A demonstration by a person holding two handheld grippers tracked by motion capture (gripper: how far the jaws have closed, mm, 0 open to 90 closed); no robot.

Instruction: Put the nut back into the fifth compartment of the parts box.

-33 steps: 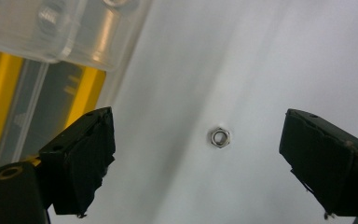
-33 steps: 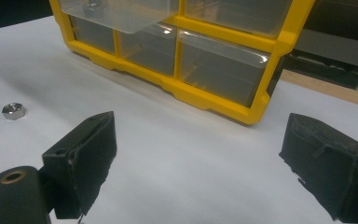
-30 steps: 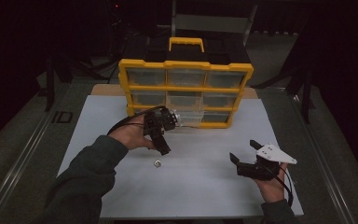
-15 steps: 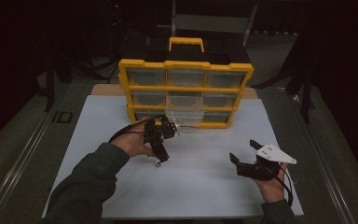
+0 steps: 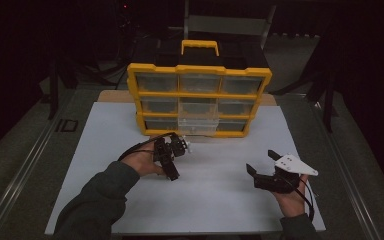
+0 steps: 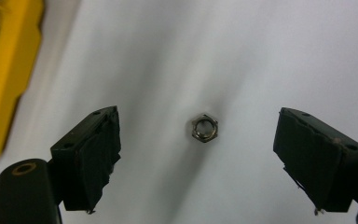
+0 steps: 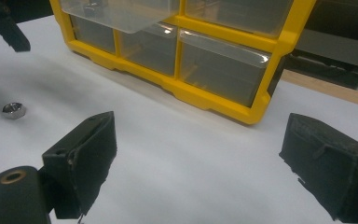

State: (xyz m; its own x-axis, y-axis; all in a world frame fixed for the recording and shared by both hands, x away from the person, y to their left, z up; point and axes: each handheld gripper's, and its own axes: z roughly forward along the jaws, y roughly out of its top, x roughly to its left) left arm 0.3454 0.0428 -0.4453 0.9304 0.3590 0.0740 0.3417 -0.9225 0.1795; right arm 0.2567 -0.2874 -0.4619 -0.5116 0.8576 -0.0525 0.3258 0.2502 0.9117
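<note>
Nut [image 6: 204, 128] is seen lying flat on the white bench [image 5: 220, 200], hole axis pointing up, no long axis to speak of, a little in front of the yellow drawer box [image 5: 200, 92]. Left tool [image 6: 200, 154] has been lowered from the box front to just over the nut, jaws apart and straddling it, untouched; a pickup is judged imminent. Right tool [image 7: 200, 163] is held unmoved at the right, jaws apart, empty.

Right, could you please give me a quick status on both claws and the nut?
Left claw open, straddling the nut, no contact. Right claw open, empty. Nothing in the way.
</note>
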